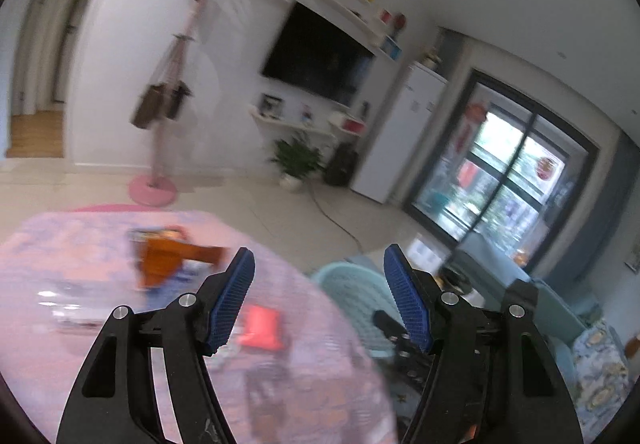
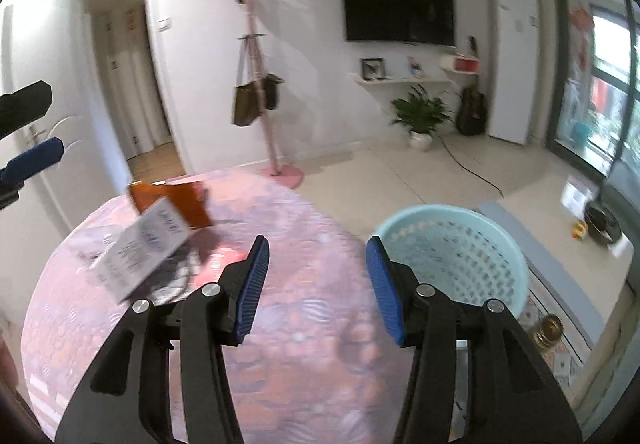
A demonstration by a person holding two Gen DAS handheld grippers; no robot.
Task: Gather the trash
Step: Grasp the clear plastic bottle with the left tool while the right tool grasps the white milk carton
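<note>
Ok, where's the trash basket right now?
The light blue basket stands on the floor just right of the pink-clothed round table, ahead of the right gripper in the right wrist view.

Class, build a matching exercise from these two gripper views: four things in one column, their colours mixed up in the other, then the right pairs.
Things:
1. basket
2. coat stand base
3. television
4. gripper pads

Colours:
A. black
B. blue
C. pale green
D. pink

Pairs: 1-C, 2-D, 3-A, 4-B
</note>
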